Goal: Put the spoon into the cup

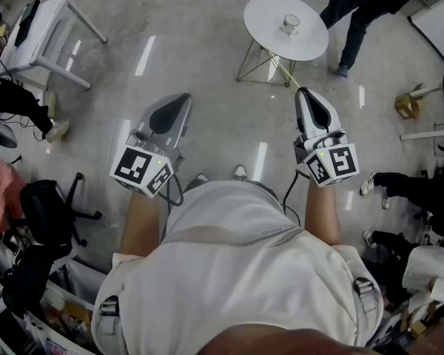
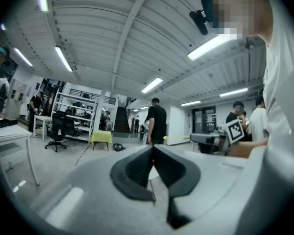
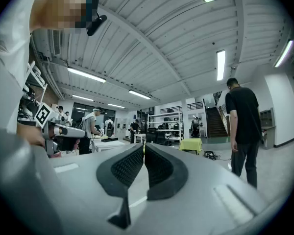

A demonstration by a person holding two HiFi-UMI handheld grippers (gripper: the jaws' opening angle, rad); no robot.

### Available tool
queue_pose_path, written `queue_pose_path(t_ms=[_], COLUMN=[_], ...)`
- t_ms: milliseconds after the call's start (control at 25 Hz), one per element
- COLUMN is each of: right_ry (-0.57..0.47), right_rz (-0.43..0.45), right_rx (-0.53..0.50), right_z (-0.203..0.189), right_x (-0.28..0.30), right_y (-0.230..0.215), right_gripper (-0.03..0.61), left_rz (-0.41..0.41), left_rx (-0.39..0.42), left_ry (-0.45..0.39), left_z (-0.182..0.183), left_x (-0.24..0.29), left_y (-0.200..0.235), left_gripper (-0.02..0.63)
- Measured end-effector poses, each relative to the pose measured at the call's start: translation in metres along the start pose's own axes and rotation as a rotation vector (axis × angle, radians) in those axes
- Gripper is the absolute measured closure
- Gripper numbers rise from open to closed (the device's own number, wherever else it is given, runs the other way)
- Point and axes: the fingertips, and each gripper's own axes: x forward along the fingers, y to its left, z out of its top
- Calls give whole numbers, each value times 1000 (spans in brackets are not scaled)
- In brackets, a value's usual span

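Two claws pressed together, empty: left claw (image 1: 182,98), right claw (image 1: 303,92). Cup (image 1: 290,24) on round desk (image 1: 268,12), contents unclear; head view only.

A round white tabletop (image 1: 270,17) on a thin wire frame stands on the glossy floor (image 1: 207,58), ahead of the fingers (image 1: 311,106) of the right gripper (image 1: 302,91). A cup (image 1: 290,24) stands near its middle.
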Motion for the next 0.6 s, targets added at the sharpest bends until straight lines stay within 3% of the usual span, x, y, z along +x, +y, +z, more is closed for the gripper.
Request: queue_pose_path(t_ms=[600], right_ry=[28], right_rz=[-26], right_rx=[-24], right_z=[0], right_x=[-11], right_y=[14], right_gripper=[565], left_rz=[-53], left_rx=[-12], left_ry=[-22], left_z=[-1], left_x=[-7], left_y=[-6], left_gripper=[612])
